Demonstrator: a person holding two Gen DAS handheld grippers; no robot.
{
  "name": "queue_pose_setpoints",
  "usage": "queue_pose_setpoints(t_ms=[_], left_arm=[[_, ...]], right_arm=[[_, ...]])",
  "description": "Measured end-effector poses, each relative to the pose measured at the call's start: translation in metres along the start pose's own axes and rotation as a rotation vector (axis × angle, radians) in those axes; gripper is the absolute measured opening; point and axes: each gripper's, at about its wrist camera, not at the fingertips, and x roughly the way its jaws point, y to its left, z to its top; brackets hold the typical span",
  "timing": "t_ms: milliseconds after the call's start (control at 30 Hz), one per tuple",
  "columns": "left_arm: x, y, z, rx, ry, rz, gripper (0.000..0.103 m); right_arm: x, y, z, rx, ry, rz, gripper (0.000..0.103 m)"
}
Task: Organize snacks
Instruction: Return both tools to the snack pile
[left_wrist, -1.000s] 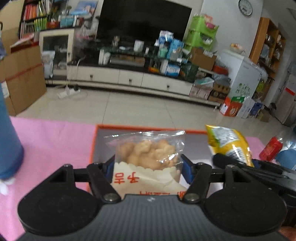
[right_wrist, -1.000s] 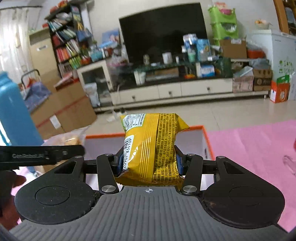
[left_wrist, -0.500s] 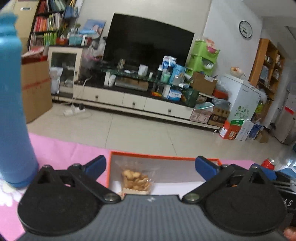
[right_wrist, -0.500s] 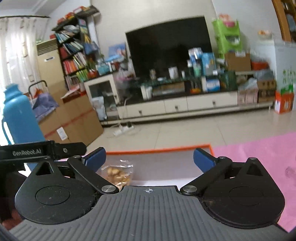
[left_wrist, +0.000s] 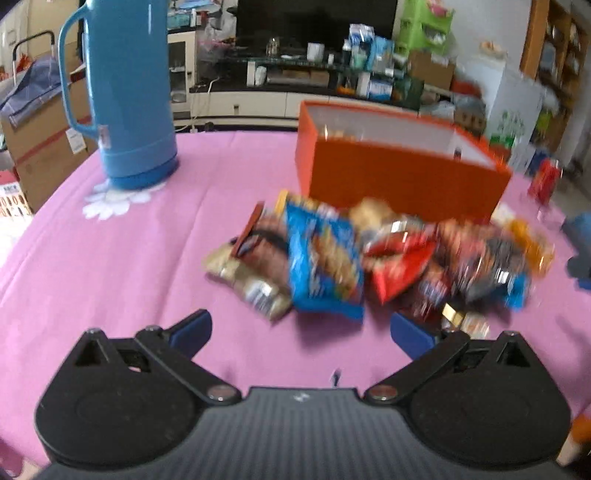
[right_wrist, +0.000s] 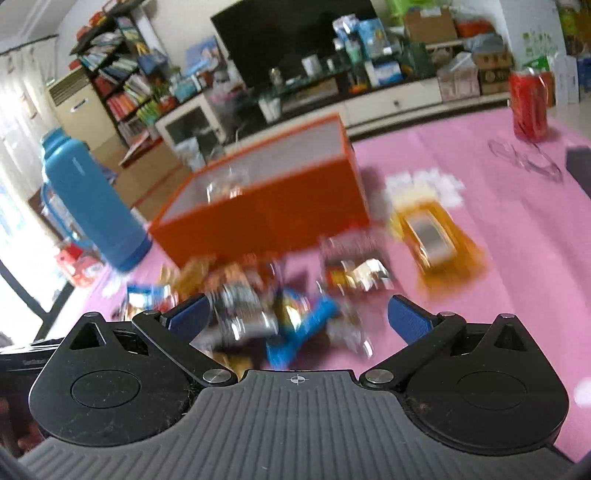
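Snack pile (left_wrist: 373, 258) by orange box (left_wrist: 402, 177), L gripper (left_wrist: 301, 330) & R gripper (right_wrist: 299, 319) wide, empty

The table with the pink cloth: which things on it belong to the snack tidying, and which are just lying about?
Part of the job:
- pile of snack packets
- orange box, a packet already inside
- yellow packet lying apart from the pile

Just lying about:
- blue thermos jug
- red can
- clear glasses

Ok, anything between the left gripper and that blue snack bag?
Nothing visible. The left gripper is open and empty, and only bare pink tablecloth lies between it and the blue snack bag. Other packets lie beside the bag, not in front.
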Motion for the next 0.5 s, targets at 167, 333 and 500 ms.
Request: queue_pose_setpoints(t_ms=[167, 333, 500], left_arm=[[0.008, 0.002, 0.02, -0.034, -0.054, -0.035, 0.102], [0.043, -0.004, 0.084, -0.097, -0.105, -0.084, 0.102], [0.093, -0.008, 0.096, -0.127, 0.014, -0.142, 0.097]], right_arm=[[-0.005, -0.031, -0.008, 0.01, -0.007, -0.132, 0.094], [0.005, -0.048, -0.001, 0.156, 0.004, -0.083, 0.094], [0.015, -0.04, 0.002, 0.12, 0.024, -0.072, 0.094]])
